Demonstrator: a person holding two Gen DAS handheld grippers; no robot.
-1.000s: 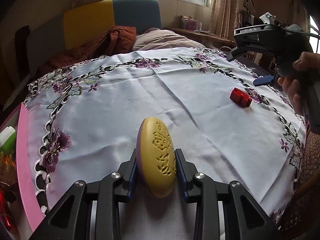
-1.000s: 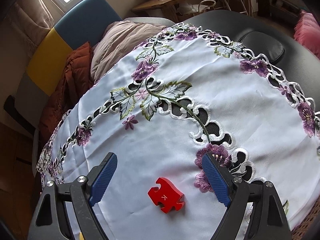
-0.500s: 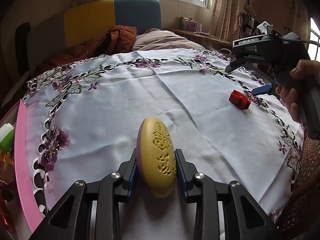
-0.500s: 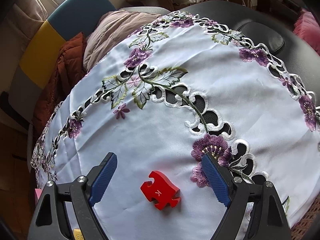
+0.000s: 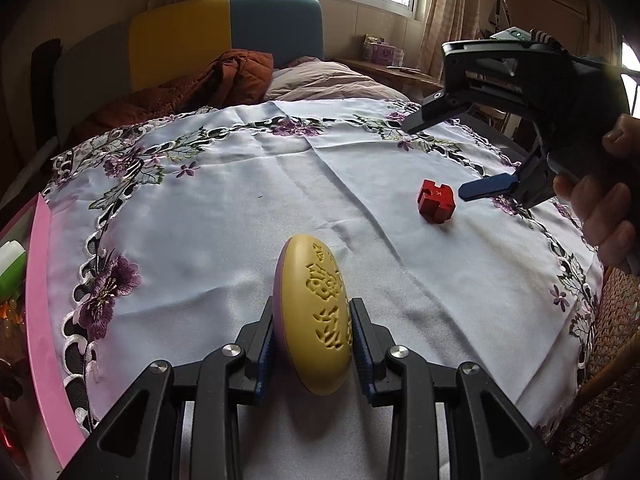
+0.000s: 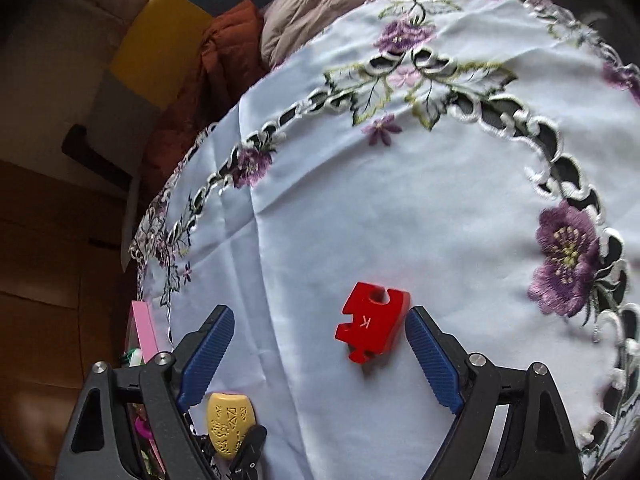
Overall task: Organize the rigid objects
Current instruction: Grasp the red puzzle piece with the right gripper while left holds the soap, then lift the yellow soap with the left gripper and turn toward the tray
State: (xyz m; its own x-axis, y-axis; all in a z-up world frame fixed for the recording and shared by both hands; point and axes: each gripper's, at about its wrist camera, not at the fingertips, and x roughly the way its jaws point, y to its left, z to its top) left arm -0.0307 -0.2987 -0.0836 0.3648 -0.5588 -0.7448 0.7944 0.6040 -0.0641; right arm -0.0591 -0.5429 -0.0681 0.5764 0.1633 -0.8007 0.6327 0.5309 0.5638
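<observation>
My left gripper [image 5: 312, 336] is shut on a yellow oval object with a purple back and carved pattern [image 5: 316, 316], held on edge just above the white embroidered tablecloth [image 5: 224, 216]. The same yellow oval [image 6: 229, 426] shows at the bottom left of the right wrist view. A red puzzle-shaped block marked K [image 6: 372, 326] lies flat on the cloth. My right gripper [image 6: 318, 354] stands open around it, the right pad close beside the block's edge and the left pad well clear. In the left wrist view that red block [image 5: 436, 201] lies just left of the right gripper's blue fingertip [image 5: 486, 190].
A pink tray edge [image 5: 40, 312] with a green and white item [image 5: 12, 268] runs along the table's left side. A hand [image 5: 604, 208] grips the right tool. Beyond the table are a brown jacket [image 5: 224, 80], bedding and a yellow-and-blue headboard [image 5: 224, 28]. A wicker chair [image 5: 612, 360] stands at right.
The right gripper has swung left and a little lower, so the red block now sits up between its pads near the right one. The left gripper and yellow oval stayed put.
</observation>
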